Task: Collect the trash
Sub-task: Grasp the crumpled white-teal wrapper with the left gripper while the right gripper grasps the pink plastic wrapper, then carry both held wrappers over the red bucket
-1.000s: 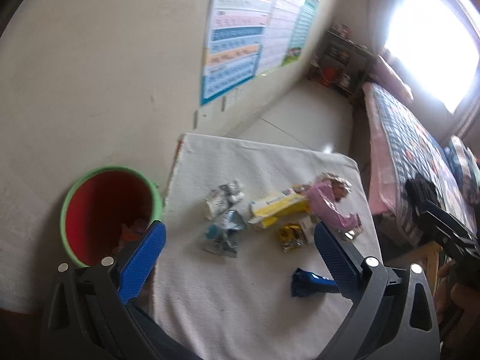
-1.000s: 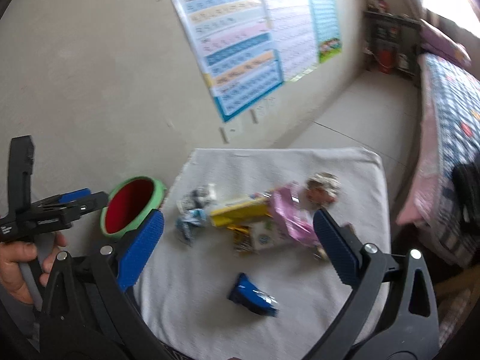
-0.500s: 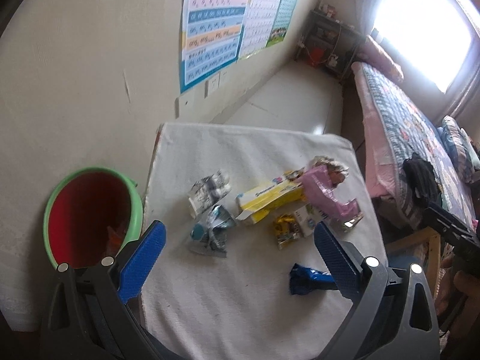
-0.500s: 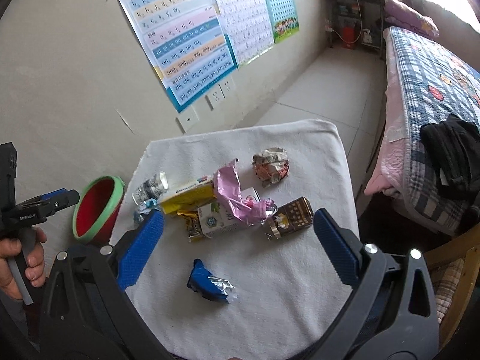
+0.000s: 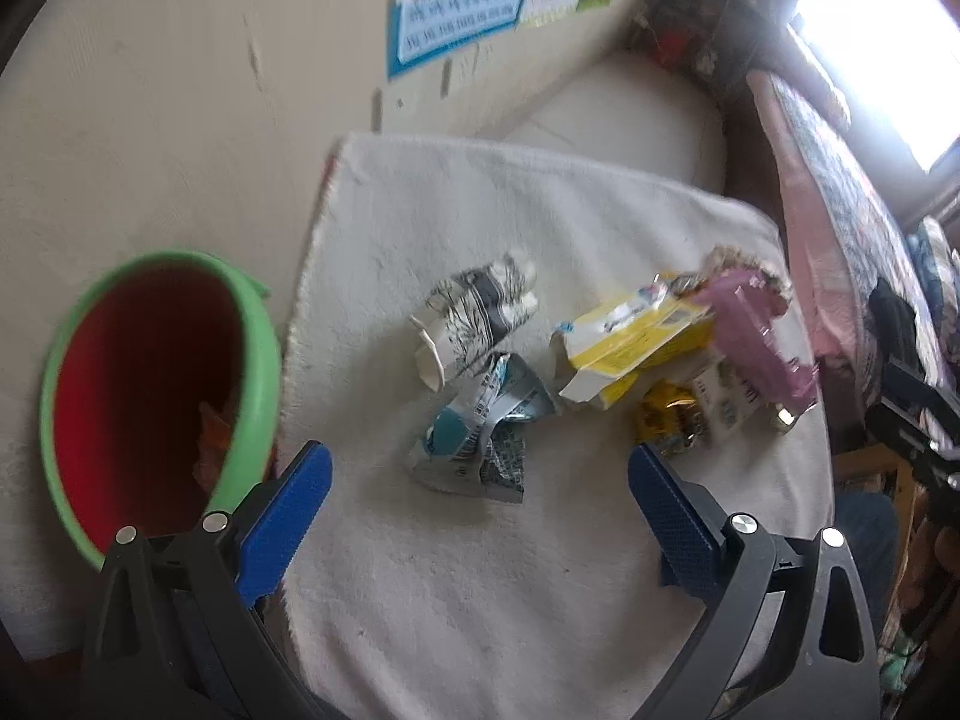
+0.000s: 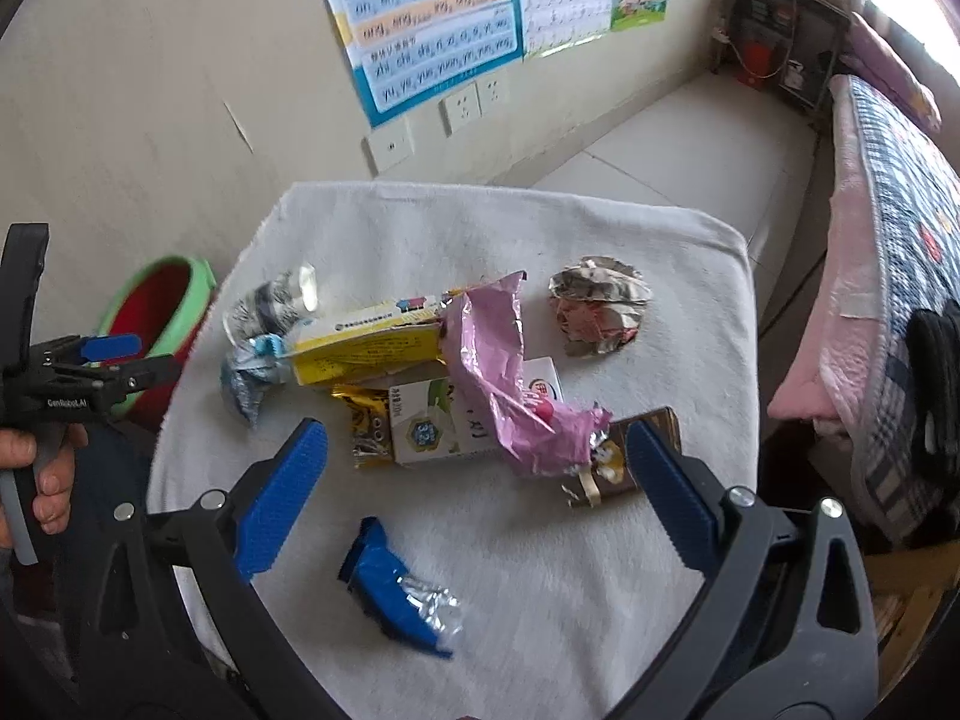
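Several pieces of trash lie on a white cloth-covered table [image 5: 480,570]: a yellow carton [image 5: 624,342] [image 6: 366,348], a pink wrapper [image 6: 498,372], a grey crushed carton [image 5: 474,312], a teal-and-grey wrapper [image 5: 480,420], a blue wrapper [image 6: 390,588], a crumpled foil ball [image 6: 594,306], a brown wrapper [image 6: 612,468]. A green bin with a red inside [image 5: 156,390] [image 6: 156,300] stands left of the table. My left gripper [image 5: 480,480] is open and empty above the teal wrapper. My right gripper [image 6: 474,468] is open and empty above the pink wrapper.
A wall with posters [image 6: 432,18] and sockets [image 6: 462,105] is behind the table. A bed with a patterned quilt [image 6: 888,276] runs along the right. A dark shelf [image 6: 780,54] stands in the far corner. The left gripper [image 6: 90,372] shows in the right wrist view.
Both grippers have moved lower and closer to the table, so the trash looks larger. Both stay open. Nothing on the table has moved.
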`<state>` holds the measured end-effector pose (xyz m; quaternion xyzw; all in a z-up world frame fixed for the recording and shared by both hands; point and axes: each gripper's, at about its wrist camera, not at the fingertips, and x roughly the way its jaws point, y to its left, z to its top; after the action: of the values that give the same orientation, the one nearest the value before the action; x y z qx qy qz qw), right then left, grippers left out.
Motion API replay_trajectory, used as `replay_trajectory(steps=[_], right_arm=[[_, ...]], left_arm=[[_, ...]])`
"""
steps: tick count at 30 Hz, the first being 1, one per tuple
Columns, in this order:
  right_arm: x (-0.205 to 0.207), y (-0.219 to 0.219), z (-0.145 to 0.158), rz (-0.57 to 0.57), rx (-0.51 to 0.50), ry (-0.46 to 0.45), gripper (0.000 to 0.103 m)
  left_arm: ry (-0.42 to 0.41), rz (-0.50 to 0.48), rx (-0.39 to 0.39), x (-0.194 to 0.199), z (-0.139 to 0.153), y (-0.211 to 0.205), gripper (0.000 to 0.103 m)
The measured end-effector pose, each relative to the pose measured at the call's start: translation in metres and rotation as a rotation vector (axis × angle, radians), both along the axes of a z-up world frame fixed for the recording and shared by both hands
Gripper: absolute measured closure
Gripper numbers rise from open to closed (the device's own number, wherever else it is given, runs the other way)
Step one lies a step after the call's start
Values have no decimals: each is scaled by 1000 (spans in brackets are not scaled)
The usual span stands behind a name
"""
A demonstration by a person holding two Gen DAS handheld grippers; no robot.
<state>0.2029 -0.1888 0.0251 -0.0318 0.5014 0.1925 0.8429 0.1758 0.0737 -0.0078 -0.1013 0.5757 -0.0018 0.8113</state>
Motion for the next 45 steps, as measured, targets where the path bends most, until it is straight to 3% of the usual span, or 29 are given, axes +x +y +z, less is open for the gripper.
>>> replay_trajectory(steps=[9, 12, 17, 20, 22, 24, 29, 45], right_arm=[[31, 12, -38, 15, -47, 68, 5], [39, 16, -51, 22, -61, 95, 10], [45, 19, -69, 44, -73, 147, 29], [47, 19, -74, 50, -70, 166, 49], [46, 19, -75, 50, -72, 171, 70], [45, 18, -71, 47, -68, 163, 74], [41, 13, -54, 32, -58, 126, 76], [4, 24, 22, 45, 16, 0, 76]], left_arm=[[78, -114, 74, 22, -43, -17, 9], [99, -133, 95, 27, -55, -20, 12], [140, -168, 112, 34, -71, -22, 32], [151, -177, 110, 37, -75, -24, 46], [153, -181, 95, 38, -76, -24, 50], [152, -189, 89, 38, -76, -23, 56], [129, -191, 90, 33, -66, -25, 65], [-31, -126, 22, -7, 5, -11, 67]])
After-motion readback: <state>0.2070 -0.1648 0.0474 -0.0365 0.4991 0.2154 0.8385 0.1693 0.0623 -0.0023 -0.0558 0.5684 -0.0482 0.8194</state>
